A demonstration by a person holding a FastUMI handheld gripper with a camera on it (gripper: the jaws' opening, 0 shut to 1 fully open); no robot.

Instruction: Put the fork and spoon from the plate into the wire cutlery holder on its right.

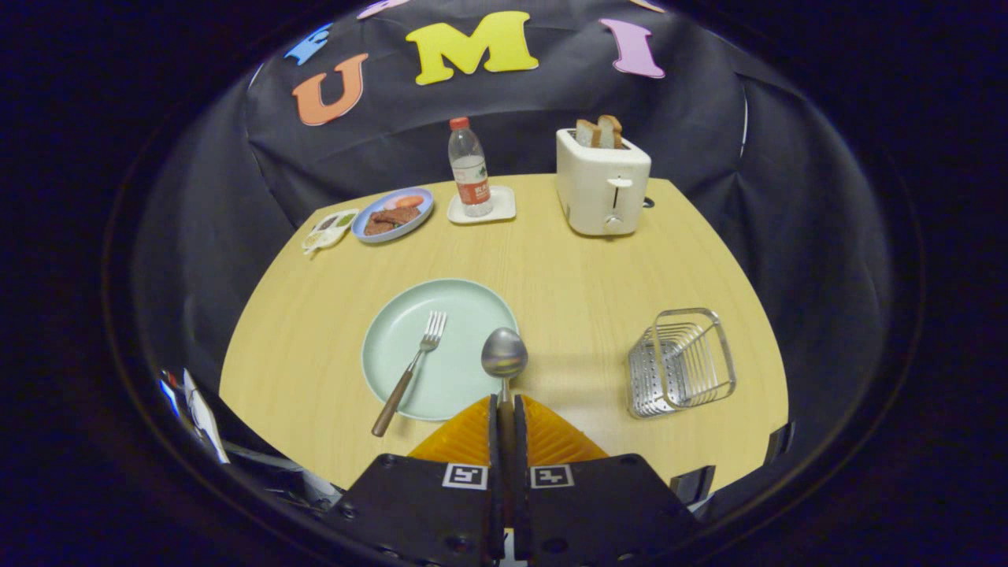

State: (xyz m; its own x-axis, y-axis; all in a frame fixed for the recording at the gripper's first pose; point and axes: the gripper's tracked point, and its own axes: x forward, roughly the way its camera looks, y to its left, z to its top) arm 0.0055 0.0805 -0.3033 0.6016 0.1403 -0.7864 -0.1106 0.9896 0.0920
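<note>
My jaws are pressed together on the handle of the spoon (504, 356), low in the middle of the frame; the handle runs back between my two fingers (472, 429) and the bowl stands out just ahead of them, over the right edge of the plate (409, 331). I cannot tell whether the bowl touches the plate rim or hangs above it.

The fork (411, 372) lies on the plate to the left of the spoon, tines toward the far side, its brown handle crossing the near rim and ending over the desk (567, 283).

The wire cutlery holder (682, 362) sits at the right of the frame, well apart from the plate, close to the desk's right edge, with its open top tilted toward me. Between the plate and the holder the desk is bare wood.

Beyond the plate there is another open band of wood. At the far edge stand a toaster (602, 183) with bread in it, a bottle (469, 167) on a small tray, a blue plate of food (392, 214) and a small dish (329, 229) at the upper left.
</note>
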